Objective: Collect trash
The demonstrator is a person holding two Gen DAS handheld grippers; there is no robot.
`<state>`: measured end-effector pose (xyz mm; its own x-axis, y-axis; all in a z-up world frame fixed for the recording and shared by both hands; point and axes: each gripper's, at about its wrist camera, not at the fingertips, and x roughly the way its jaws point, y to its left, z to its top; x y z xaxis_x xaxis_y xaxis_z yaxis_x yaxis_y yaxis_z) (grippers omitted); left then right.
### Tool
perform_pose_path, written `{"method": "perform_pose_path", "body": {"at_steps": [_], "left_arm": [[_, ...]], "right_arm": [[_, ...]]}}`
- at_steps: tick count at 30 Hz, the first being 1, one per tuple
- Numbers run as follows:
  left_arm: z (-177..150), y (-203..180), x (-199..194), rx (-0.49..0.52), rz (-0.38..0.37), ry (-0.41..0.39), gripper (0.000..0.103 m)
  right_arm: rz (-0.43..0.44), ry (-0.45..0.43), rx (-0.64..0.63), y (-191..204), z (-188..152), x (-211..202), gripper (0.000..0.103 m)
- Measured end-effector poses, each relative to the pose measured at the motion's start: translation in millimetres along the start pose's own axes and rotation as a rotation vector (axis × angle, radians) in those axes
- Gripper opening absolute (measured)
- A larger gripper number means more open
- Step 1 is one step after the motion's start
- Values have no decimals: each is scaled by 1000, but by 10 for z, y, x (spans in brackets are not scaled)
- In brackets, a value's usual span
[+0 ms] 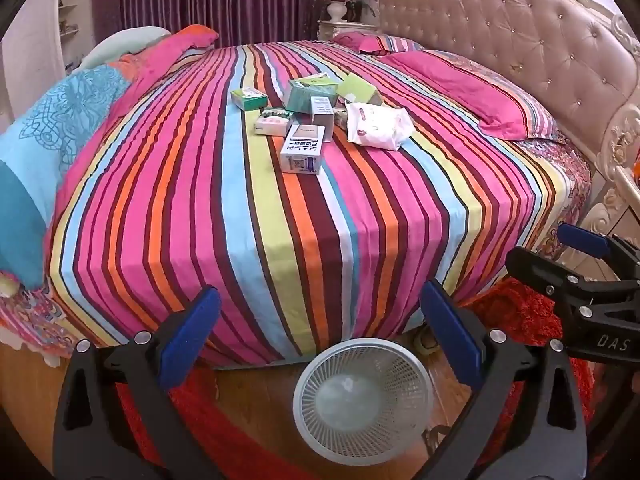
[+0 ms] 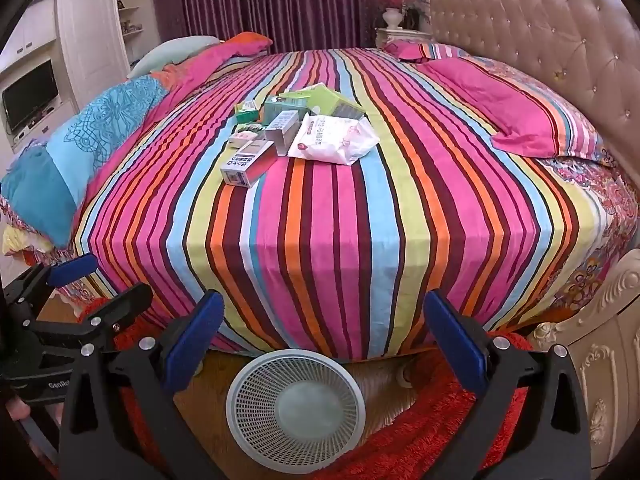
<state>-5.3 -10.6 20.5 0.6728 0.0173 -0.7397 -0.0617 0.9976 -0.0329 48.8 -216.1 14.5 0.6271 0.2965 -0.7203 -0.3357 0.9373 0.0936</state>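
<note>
A pile of trash lies in the middle of the striped bed (image 1: 248,240): a white carton (image 1: 302,150) (image 2: 246,166) nearest me, a crumpled white plastic packet (image 1: 376,126) (image 2: 332,138), and several green boxes (image 1: 310,94) (image 2: 288,106) behind them. On the floor at the bed's foot stands a white mesh waste basket (image 1: 362,396) (image 2: 296,400), with nothing in it. My left gripper (image 1: 320,336) (image 2: 100,284) hangs open above the basket, nothing between its blue pads. Beside it my right gripper (image 2: 326,340) (image 1: 560,252) is open too, also holding nothing. Both are well short of the pile.
Pink pillows (image 2: 532,112) lie along the tufted headboard (image 2: 552,28) on the right. A blue and pink quilt (image 1: 60,120) is bunched on the bed's left side. A red shaggy rug (image 2: 420,440) covers the wooden floor around the basket. A carved bedside cabinet (image 2: 600,380) stands at right.
</note>
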Motion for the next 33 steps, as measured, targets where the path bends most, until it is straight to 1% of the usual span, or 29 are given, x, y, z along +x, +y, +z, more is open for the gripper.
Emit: {"method": "perform_pose_path", "body": {"at_steps": [4,10,33], "left_arm": [[-7,8,18,2,18,4,97],[-16,50,19,-17,24,0,97],[-22,61,31,-17,22,6,97]], "right_arm": [[-6,2,3,-14,-3,0,96],[-15,12,-2,-11,-2,4,96],[-39,5,15,-63,-2,-8,96]]}}
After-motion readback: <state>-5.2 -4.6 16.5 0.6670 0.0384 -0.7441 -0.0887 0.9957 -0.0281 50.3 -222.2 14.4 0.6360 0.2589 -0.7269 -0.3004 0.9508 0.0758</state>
